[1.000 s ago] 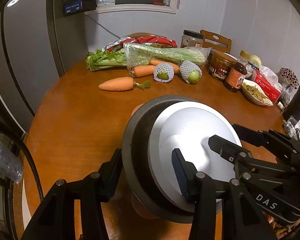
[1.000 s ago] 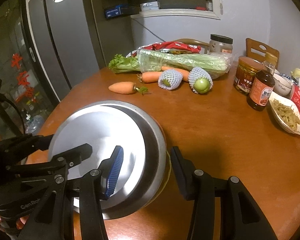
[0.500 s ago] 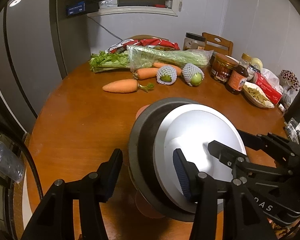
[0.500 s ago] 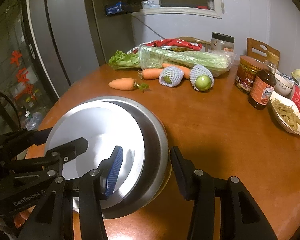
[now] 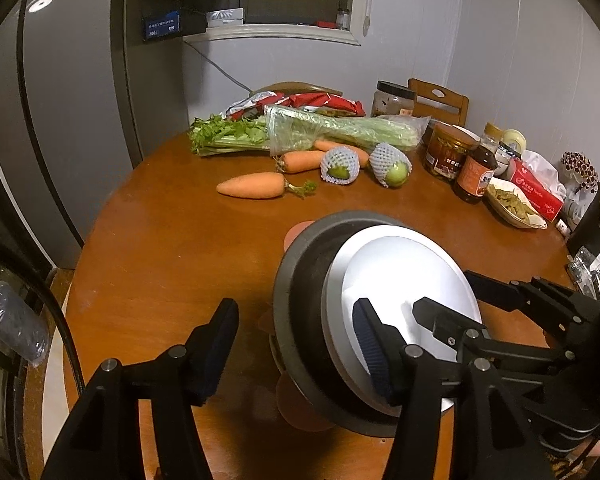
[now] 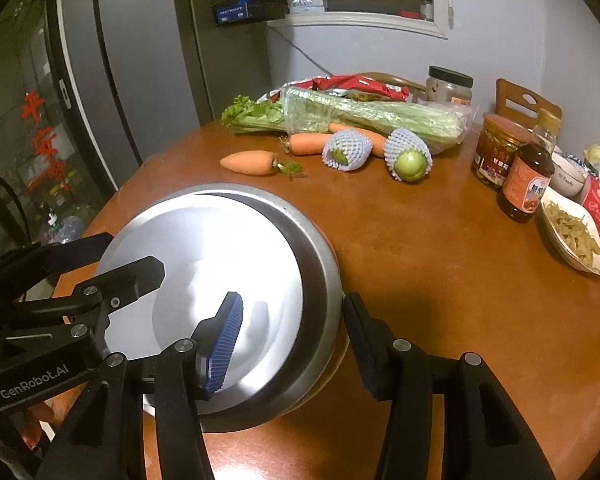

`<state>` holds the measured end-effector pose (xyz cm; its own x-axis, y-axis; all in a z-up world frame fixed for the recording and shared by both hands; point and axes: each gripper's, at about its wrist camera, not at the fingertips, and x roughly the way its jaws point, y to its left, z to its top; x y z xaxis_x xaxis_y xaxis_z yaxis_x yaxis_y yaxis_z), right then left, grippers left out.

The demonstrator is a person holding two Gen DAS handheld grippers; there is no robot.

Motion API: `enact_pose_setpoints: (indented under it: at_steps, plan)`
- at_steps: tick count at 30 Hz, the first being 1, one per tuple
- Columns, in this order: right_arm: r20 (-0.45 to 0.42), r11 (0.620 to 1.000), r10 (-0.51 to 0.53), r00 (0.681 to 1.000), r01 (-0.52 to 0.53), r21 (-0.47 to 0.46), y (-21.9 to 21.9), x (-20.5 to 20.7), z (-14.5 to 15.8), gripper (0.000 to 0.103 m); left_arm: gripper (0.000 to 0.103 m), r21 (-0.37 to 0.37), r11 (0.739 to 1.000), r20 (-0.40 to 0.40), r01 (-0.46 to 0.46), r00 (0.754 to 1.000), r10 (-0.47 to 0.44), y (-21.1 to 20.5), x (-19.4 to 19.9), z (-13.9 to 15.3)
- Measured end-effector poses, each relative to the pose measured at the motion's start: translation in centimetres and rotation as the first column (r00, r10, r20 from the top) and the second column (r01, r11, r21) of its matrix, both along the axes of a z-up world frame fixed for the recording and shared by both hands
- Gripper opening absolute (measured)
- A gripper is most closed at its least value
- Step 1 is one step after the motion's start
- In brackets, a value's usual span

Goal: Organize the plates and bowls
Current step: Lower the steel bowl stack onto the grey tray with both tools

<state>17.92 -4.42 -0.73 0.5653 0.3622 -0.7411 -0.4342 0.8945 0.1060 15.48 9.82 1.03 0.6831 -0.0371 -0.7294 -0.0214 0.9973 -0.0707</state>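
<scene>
plates and bowls are already gathered into one stack at the near edge of the round table [image 5: 160,248]: a pale metal plate [image 5: 404,280] sits inside a darker steel bowl [image 5: 300,300], and orange-pink dishes [image 5: 296,404] peek out from beneath, though how many i cannot tell. left hand-held gripper [image 5: 296,344] straddles the bowl's left rim, one finger outside and one over the plate; its jaws are opening and the pads do not seem to press on anything. right hand-held gripper [image 6: 292,332] straddles the right rim the same way, jaws also opening, nothing held. so the stacking looks done and both sides are letting go. a dish of food [image 6: 576,236] and a small bowl [image 6: 568,176] at the far right remain apart; whether they belong to the job is unclear.
</scene>
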Motion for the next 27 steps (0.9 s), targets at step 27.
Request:
enact_pose_setpoints:
  at_steps: [27]
  plan:
    - [0.051, 1.000, -0.020, 0.999, 0.019, 0.017, -0.7, -1.6, 2.4, 0.058, 0.063, 0.048, 0.998, 0.052, -0.030, 0.998, 0.028, -0.6, -1.9, 1.9]
